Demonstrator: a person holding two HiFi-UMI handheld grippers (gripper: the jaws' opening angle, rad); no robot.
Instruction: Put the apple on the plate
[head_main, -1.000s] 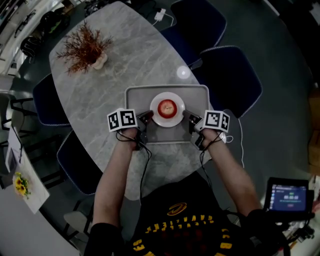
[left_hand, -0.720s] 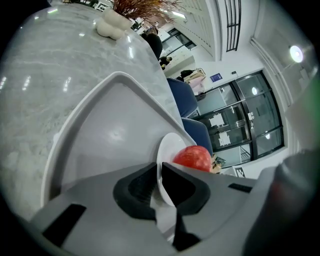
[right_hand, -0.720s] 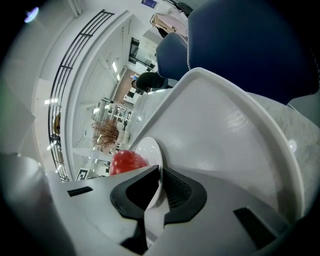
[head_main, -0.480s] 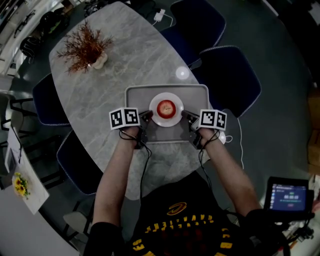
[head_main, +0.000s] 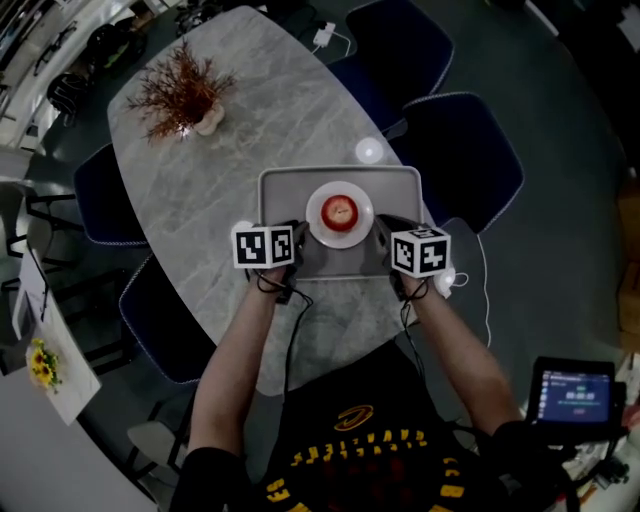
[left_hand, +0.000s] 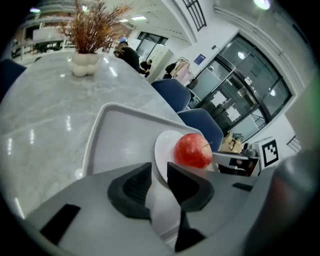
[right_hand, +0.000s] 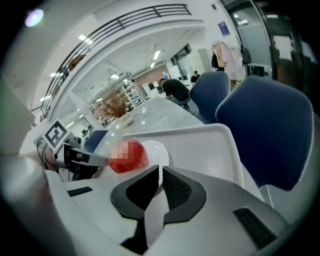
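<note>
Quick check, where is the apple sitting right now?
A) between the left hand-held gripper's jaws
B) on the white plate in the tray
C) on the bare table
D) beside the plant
B: the apple rests on the plate, which sits inside the tray.

the table (head_main: 200, 200) is polished grey veined stone, glossy. the tray (left_hand: 115, 135) looks like smooth matt grey plastic, the plate (left_hand: 162, 150) glossy white, the apple (left_hand: 192, 150) shiny-skinned. the chairs (head_main: 465, 150) are blue cloth. the right gripper's (right_hand: 160, 175) pads (right_hand: 175, 190) are matt black and finely ribbed.
</note>
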